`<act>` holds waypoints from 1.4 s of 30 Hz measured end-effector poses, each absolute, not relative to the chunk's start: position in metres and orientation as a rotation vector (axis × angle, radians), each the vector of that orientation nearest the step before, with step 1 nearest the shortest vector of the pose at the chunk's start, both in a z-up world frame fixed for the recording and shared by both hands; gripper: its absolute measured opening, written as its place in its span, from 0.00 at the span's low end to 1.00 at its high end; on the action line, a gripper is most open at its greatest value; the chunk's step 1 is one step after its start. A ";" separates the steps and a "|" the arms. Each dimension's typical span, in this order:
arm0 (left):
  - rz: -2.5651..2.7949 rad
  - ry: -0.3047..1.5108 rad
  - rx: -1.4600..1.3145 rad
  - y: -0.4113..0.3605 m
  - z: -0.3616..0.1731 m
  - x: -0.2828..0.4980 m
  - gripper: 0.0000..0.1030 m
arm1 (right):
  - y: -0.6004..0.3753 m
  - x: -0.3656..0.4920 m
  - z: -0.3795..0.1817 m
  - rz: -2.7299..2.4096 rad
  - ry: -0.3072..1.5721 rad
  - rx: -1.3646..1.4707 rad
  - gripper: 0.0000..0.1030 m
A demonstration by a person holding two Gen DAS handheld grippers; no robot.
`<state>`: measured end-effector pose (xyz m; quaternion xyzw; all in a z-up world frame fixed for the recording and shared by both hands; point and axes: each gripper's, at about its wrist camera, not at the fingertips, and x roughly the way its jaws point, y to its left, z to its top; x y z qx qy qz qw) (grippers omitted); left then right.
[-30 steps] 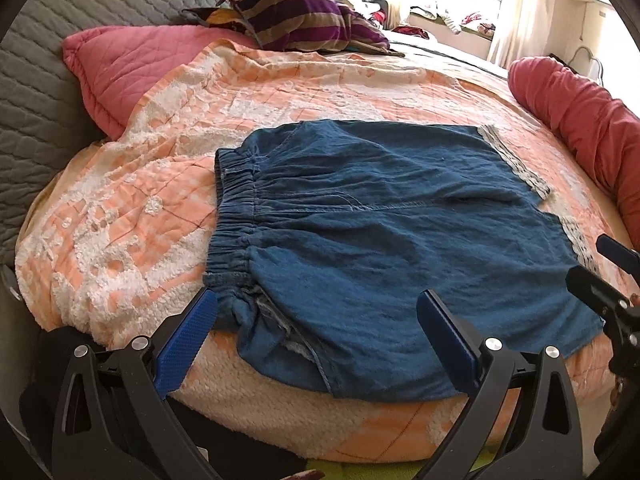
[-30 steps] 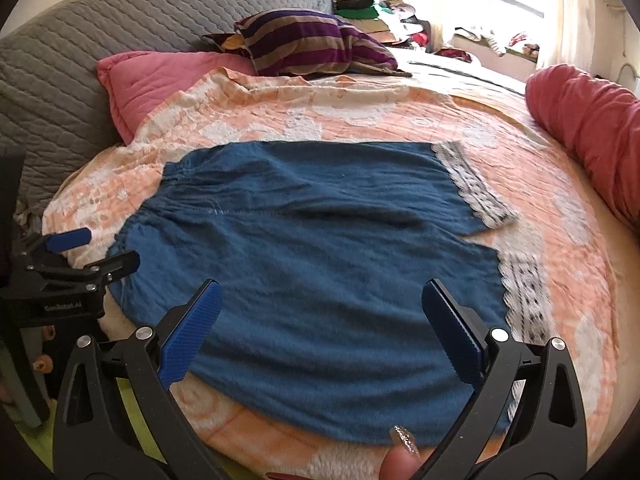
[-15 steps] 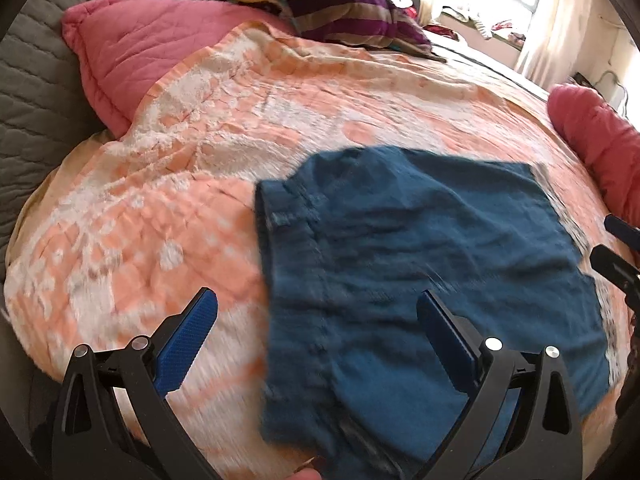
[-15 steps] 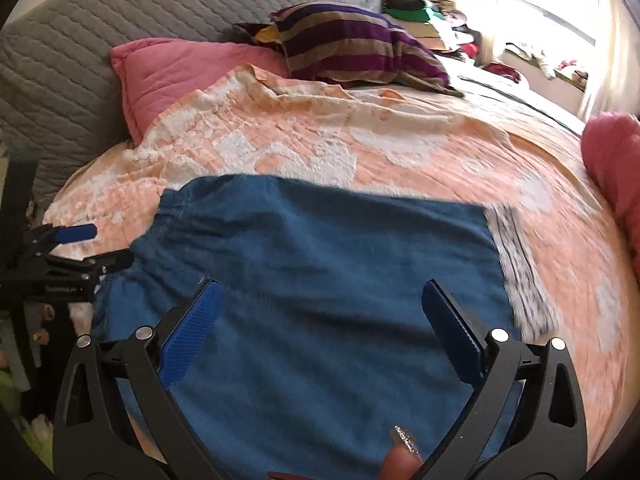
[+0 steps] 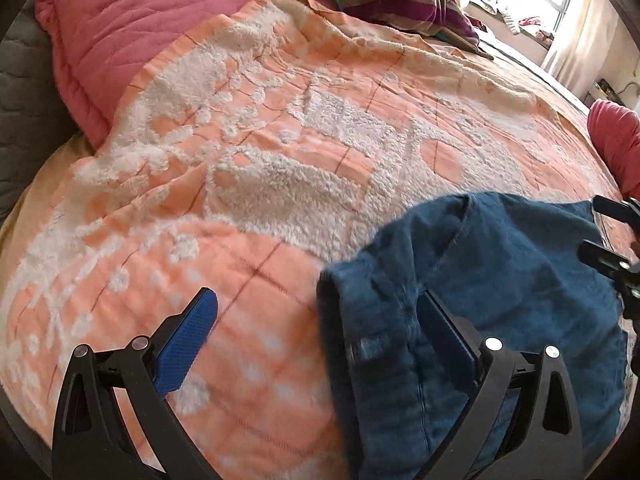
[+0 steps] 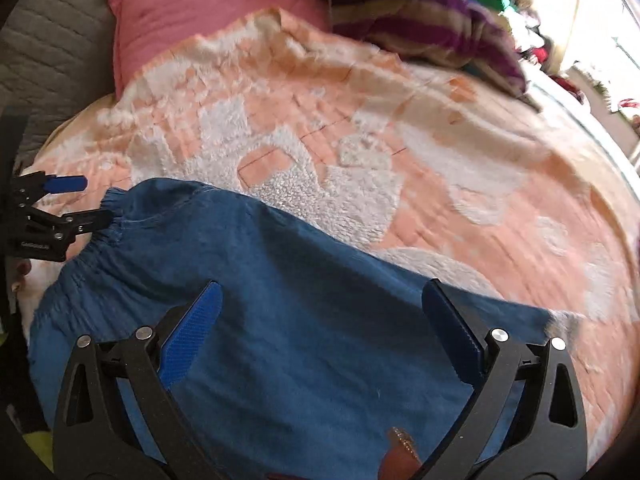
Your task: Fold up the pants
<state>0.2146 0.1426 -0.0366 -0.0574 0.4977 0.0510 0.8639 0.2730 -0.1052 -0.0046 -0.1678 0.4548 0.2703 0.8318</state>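
The pants (image 6: 304,320), made of dark blue cloth, are seen lying on the orange and white blanket (image 5: 248,168) that covers the bed, near its front edge; their gathered elastic waistband (image 6: 110,216) is turned toward the left, and a pale patterned hem (image 6: 564,320) can be made out at the right end, though it is blurred. In the left wrist view the waistband end is seen bunched and partly raised from the blanket, with a seam running across the cloth; this part of the view is smeared. The left tool (image 5: 316,320) is spread wide, nothing being clamped between its blue pads; its right finger (image 5: 448,332) is seen against the pants, and whether it touches them cannot be told; its left finger (image 5: 188,332) is over bare blanket. In the right wrist view one prong of the left tool is seen just at the waistband. The right tool (image 6: 320,316) is likewise spread wide and nothing is held by it; it is placed over the middle of the pants; a fingertip (image 6: 404,448) with a glittered nail is visible at the lower edge. A pink pillow (image 5: 132,20) and a striped cushion (image 6: 420,28) are set at the far side of the bed, against a grey quilted headboard (image 6: 52,40).
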 end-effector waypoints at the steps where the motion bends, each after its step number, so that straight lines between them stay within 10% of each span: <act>1: 0.105 1.043 -0.106 0.143 -0.038 0.218 0.96 | -0.101 0.278 -0.008 0.575 0.965 -0.374 0.92; 6: 0.013 1.038 -0.153 0.143 -0.048 0.236 0.92 | -0.085 0.306 -0.027 0.591 0.985 -0.451 0.92; 8: 0.008 1.050 -0.114 0.138 -0.055 0.240 0.59 | -0.081 0.314 -0.034 0.595 0.998 -0.474 0.92; 12: -0.022 1.017 -0.051 0.124 -0.052 0.237 0.35 | -0.072 0.318 -0.039 0.647 0.969 -0.541 0.92; 17: -0.047 0.937 -0.024 0.112 -0.032 0.221 0.31 | -0.057 0.309 -0.040 0.735 0.927 -0.631 0.73; 25: -0.068 0.844 0.004 0.108 -0.007 0.192 0.31 | -0.060 0.277 -0.033 0.810 0.893 -0.593 0.03; 42: -0.243 0.755 -0.003 0.088 0.021 0.093 0.31 | -0.156 0.120 0.052 0.820 0.708 -0.323 0.01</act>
